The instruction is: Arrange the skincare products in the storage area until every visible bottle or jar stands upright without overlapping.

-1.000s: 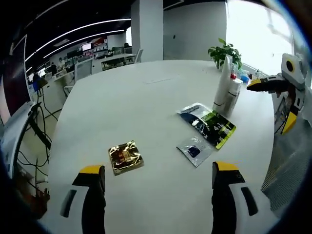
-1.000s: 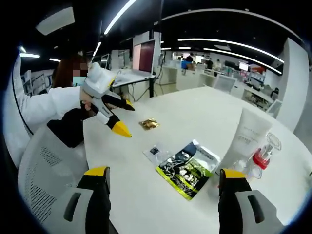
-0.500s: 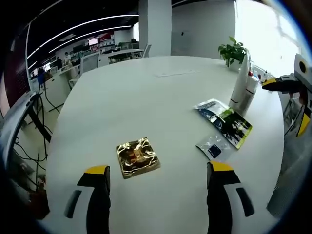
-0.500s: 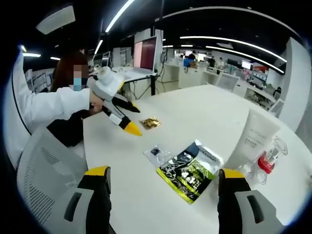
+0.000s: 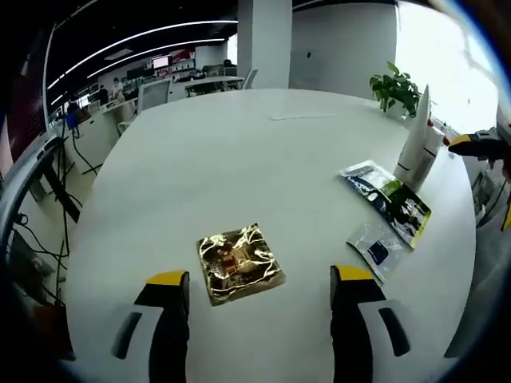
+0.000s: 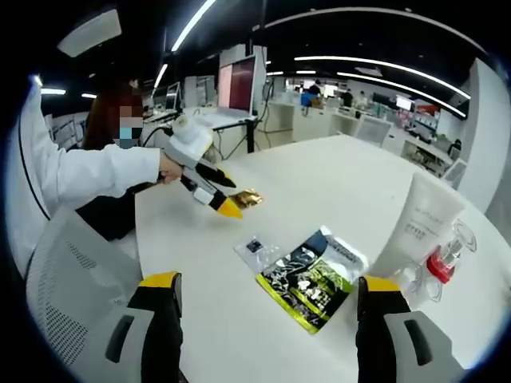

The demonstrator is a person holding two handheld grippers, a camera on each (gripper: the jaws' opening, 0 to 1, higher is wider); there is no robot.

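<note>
So, here's where I'm at. My left claw (image 5: 259, 287) has its jaws spread wide and empty, hanging low over the white bench (image 5: 239, 152), with the crinkly gold foil sachet (image 5: 238, 262) lying flat right between and just ahead of the tips. Looks to me like I'm lined up to grab that one, which would explain why the claw is so low and square to it. From the right gripper view you can see that same claw coming in from the left, yellow tips just beside the sachet.

My right claw (image 6: 267, 291) is also spread apart with nothing in it, held back from the bench edge. In front of it lies a green and black pouch (image 6: 310, 278), flat, and a small clear packet (image 6: 257, 249) near its corner. Hard to tell if those two touch or overlap slightly.

The actual upright stuff: a white tube (image 6: 417, 227) stands on its cap toward the right, with a small clear bottle with a red part (image 6: 438, 259) just beside it. There's something glassy low at the tube's foot too, but I can't make out what it is. Those two already stand fine, so my guess is they're the anchor spot and the flat packets need bringing over and sorting.

Main worry is the foil, thin and flat on a smooth bench, probably slippery to pinch.
</note>
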